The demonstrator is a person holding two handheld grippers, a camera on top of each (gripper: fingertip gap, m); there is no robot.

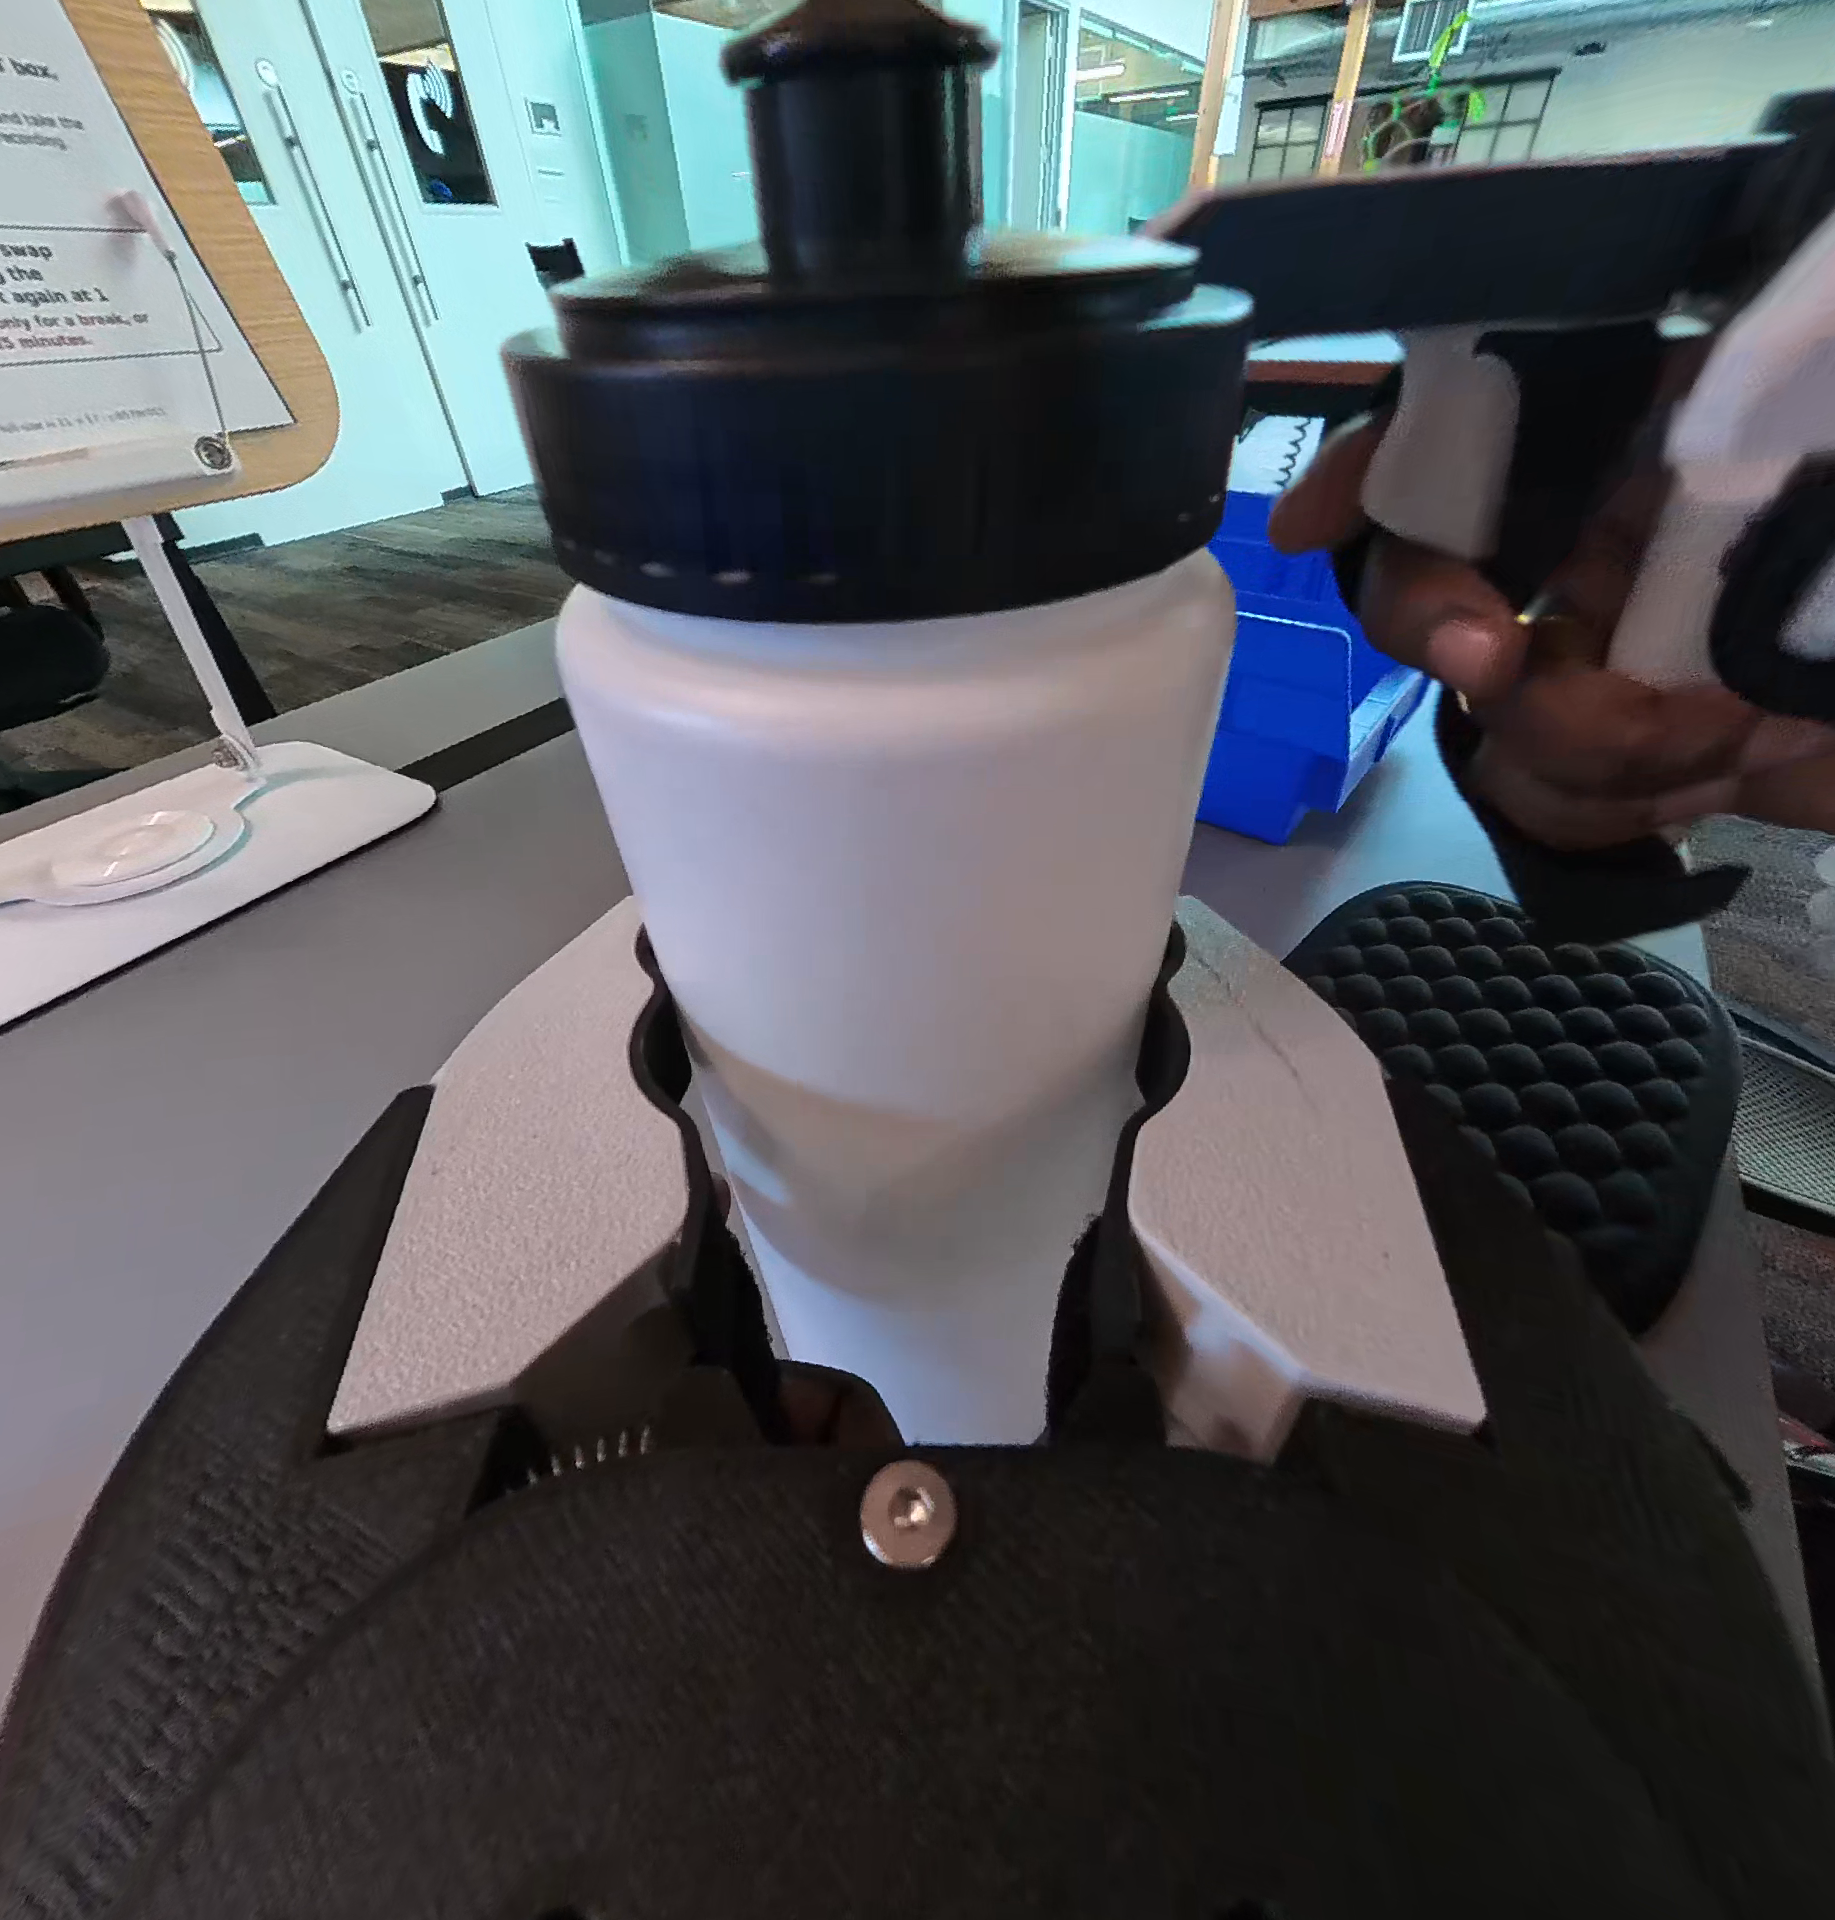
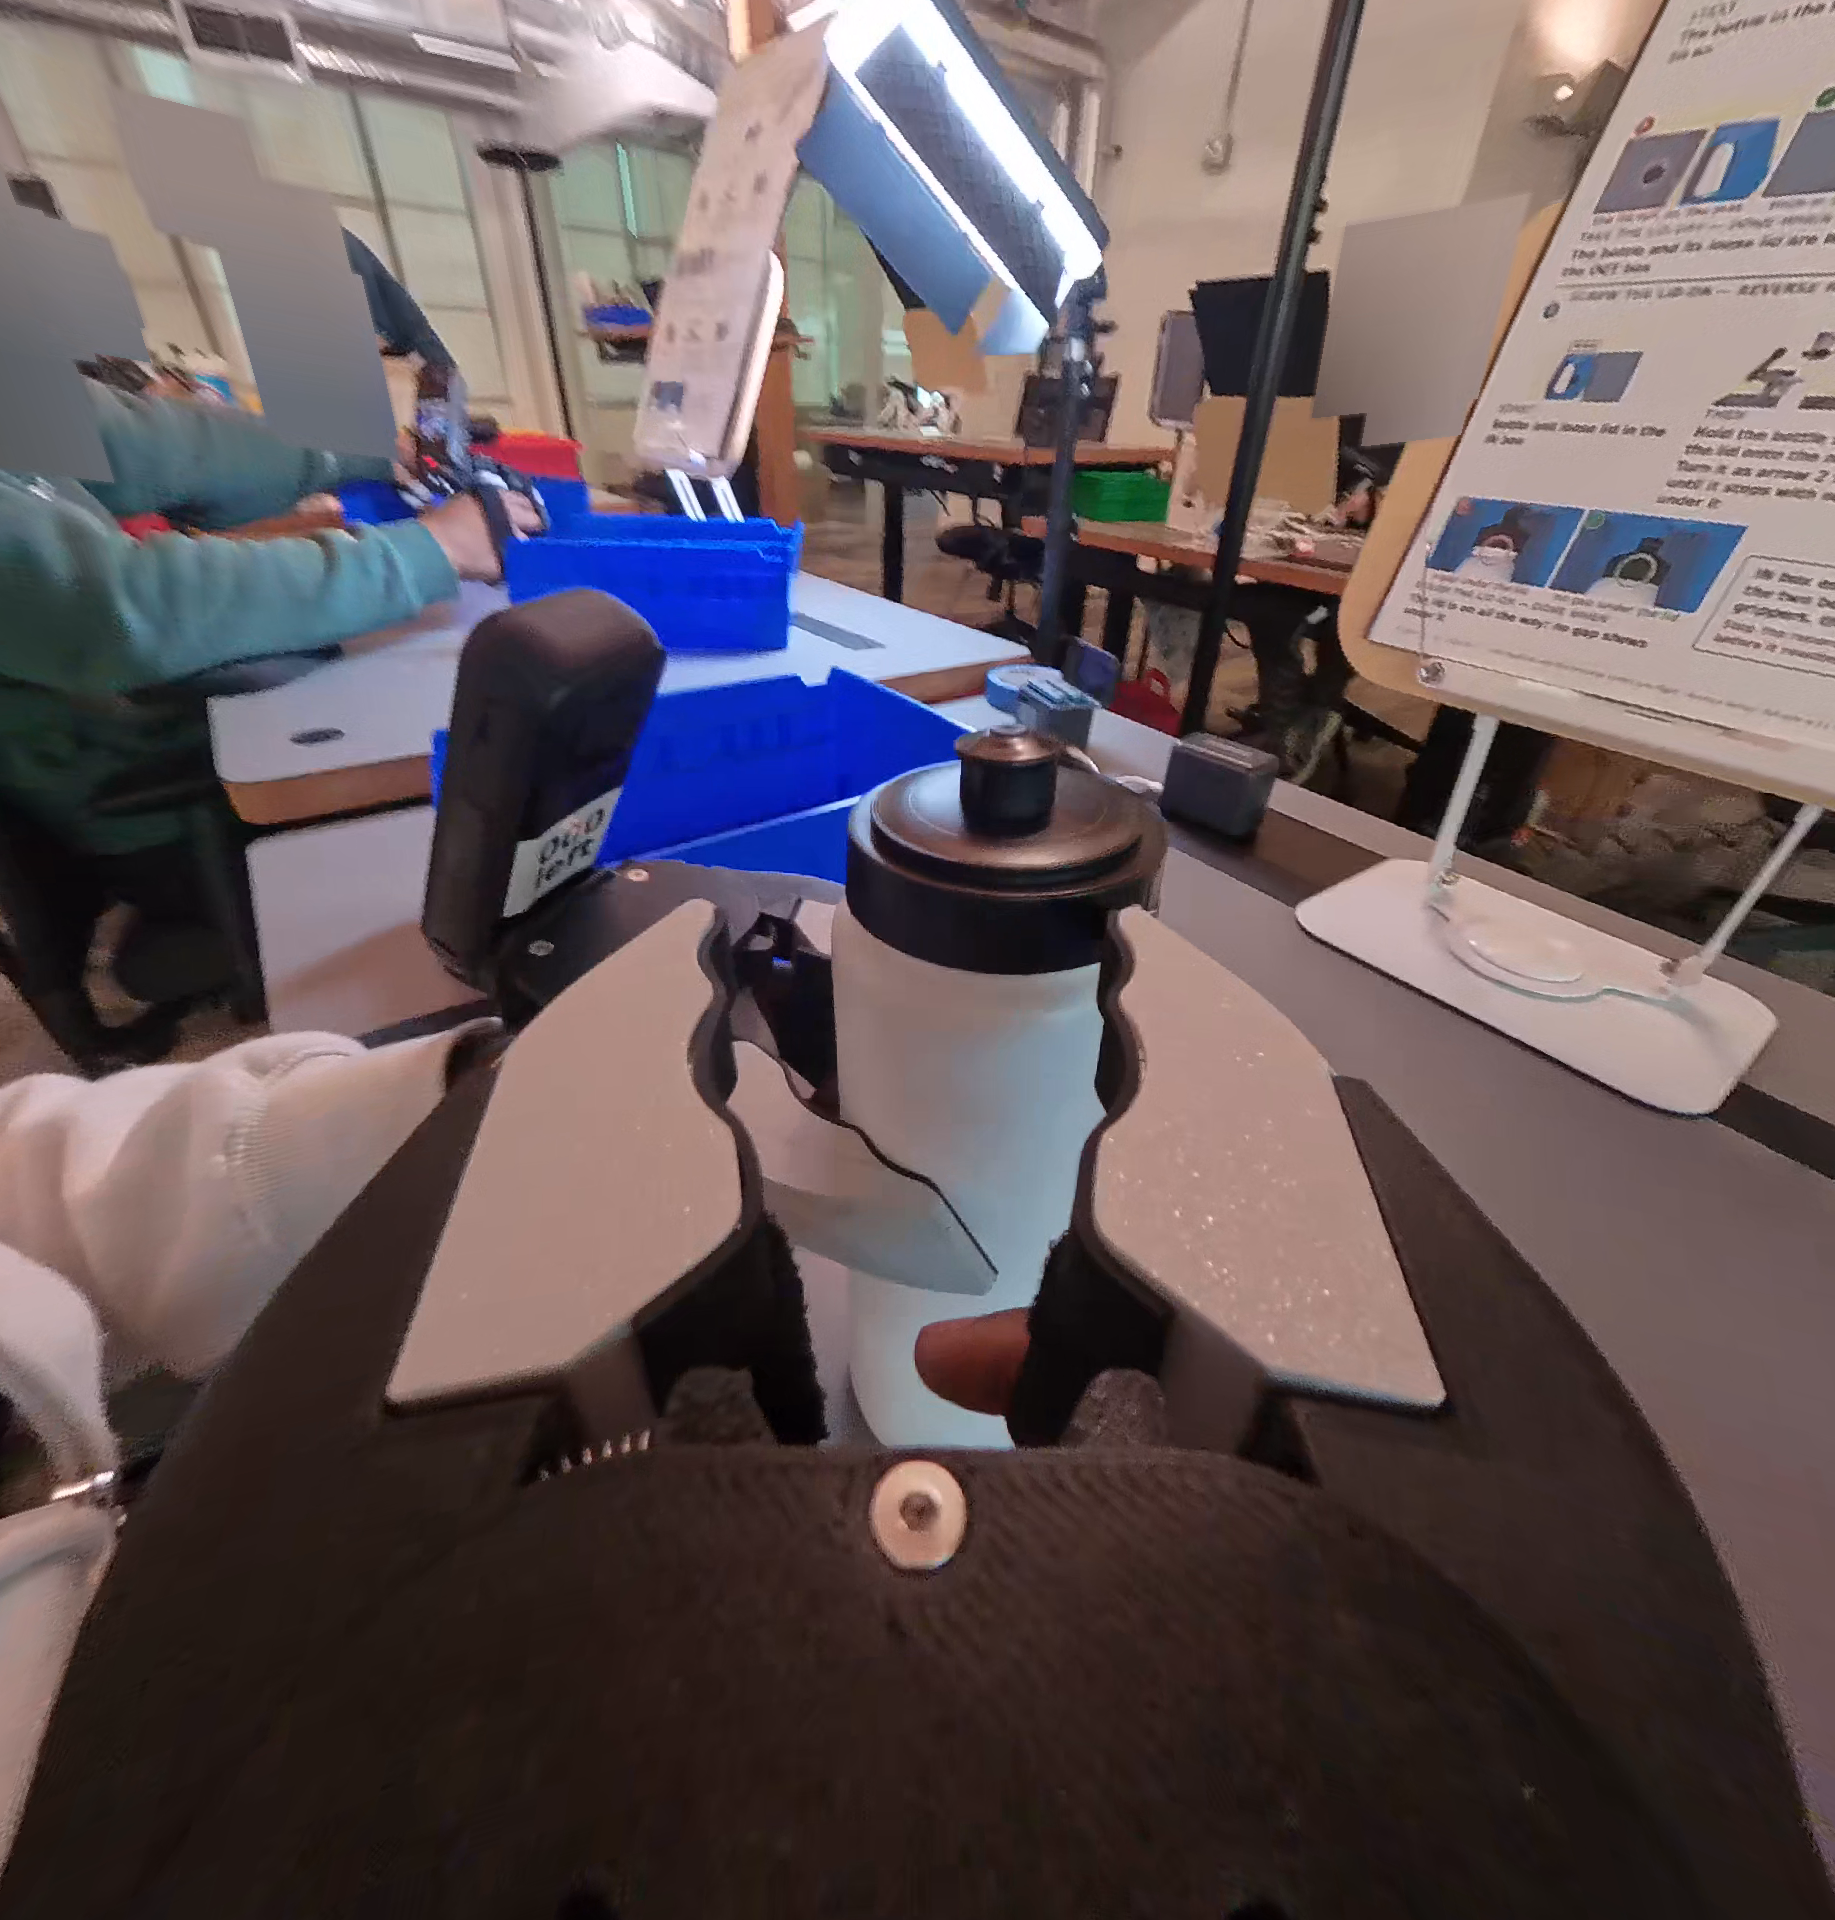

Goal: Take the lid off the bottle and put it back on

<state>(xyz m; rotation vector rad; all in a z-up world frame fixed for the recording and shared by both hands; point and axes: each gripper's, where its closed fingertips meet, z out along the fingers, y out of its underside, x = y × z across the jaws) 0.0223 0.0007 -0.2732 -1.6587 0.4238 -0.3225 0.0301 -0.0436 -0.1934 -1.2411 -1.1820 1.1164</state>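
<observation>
A white bottle (image 1: 892, 862) with a black screw lid (image 1: 871, 468) and pull spout stands upright over the grey table (image 1: 165, 1143). My left gripper (image 1: 908, 956) is shut on the bottle's body, one finger on each side, below the lid. In the right wrist view the bottle (image 2: 965, 1039) and lid (image 2: 996, 862) sit ahead of my right gripper (image 2: 913, 925), whose jaws stand wide apart; its right fingertip is close to the lid's edge. From the left wrist view the right gripper's finger (image 1: 1464, 249) reaches in level with the lid's top. The left gripper's finger (image 2: 871, 1216) crosses the bottle.
Blue bins (image 2: 747, 769) stand behind the bottle. White document stands sit on the table (image 1: 113, 831) (image 2: 1547, 966). A small grey box (image 2: 1219, 795) lies far right. A black dimpled chair back (image 1: 1515, 1091) is at the table's right edge. Another person's arm (image 2: 217, 582) works at the neighbouring table. Some 9 centimetres of space lies between my two pairs of fingers.
</observation>
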